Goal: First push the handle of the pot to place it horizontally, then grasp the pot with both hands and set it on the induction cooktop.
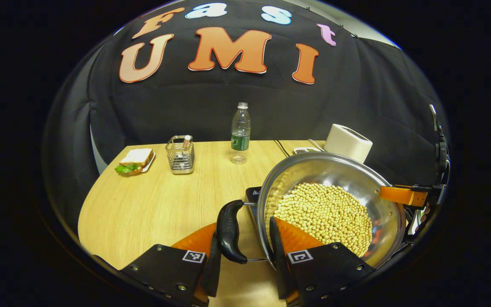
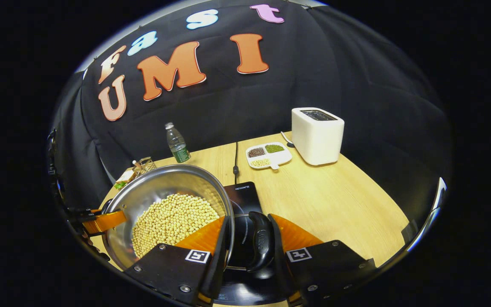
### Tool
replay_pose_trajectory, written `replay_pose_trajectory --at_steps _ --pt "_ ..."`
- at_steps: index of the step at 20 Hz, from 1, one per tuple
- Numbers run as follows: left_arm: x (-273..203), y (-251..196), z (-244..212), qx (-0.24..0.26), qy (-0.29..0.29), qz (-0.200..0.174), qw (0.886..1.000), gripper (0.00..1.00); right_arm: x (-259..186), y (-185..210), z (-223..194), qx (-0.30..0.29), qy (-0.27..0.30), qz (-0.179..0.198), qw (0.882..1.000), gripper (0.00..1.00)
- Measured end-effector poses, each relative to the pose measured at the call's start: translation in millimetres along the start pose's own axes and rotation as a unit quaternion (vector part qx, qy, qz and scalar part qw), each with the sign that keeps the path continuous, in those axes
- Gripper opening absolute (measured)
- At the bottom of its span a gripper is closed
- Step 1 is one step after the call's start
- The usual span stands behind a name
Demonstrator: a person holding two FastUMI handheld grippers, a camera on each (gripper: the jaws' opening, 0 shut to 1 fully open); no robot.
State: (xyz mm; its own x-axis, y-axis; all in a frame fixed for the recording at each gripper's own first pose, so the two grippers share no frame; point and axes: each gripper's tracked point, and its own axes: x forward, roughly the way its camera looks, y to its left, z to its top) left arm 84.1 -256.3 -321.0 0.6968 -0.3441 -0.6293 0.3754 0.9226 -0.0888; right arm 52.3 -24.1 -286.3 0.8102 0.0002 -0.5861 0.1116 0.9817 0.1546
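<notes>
Wooden surface (image 2: 335, 192) spreads wide across the booth, and over its near part hangs the steel pot (image 1: 356, 179), heaped with pale yellow beans (image 1: 326, 215). In the right gripper view the pot sits over the black induction cooktop (image 2: 245, 194); whether it touches the glass I cannot tell. Left gripper (image 1: 245, 238) straddles the pot's rim on its side, one finger inside against the beans, one outside past the black side handle (image 1: 229, 230), clamped on rim and handle. Right gripper (image 2: 247, 238) does the same on the opposite side, its fingers closed around the rim and the other black handle (image 2: 261, 243). Back on the surface: a white toaster (image 2: 318, 134), a clear water bottle (image 1: 240, 133), a white divided dish of grains (image 2: 269, 155) just beside the toaster. Far corner in the left gripper view, a wire basket (image 1: 180, 154) and a sandwich on a plate (image 1: 134, 163).
</notes>
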Motion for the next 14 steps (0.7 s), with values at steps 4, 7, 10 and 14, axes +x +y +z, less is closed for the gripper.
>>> replay_pose_trajectory --at_steps 4,7,10,14 --pt "12.8 -11.8 -5.2 -0.002 0.009 0.0 1.0 0.53 7.9 -13.6 -4.7 0.005 0.01 -0.003 1.0 0.51" --pt "18.9 -14.6 -10.1 -0.004 0.014 0.002 1.0 0.53 15.0 -18.9 -8.4 0.006 0.015 -0.002 1.0 0.51" --pt "20.7 -15.8 -12.8 -0.008 0.017 0.004 1.0 0.53 19.8 -19.1 -13.7 0.008 0.024 0.0 1.0 0.51" --pt "28.2 -15.4 -14.7 -0.017 0.021 0.009 1.0 0.55 24.0 -18.1 -22.3 0.012 0.038 0.005 0.999 0.54"
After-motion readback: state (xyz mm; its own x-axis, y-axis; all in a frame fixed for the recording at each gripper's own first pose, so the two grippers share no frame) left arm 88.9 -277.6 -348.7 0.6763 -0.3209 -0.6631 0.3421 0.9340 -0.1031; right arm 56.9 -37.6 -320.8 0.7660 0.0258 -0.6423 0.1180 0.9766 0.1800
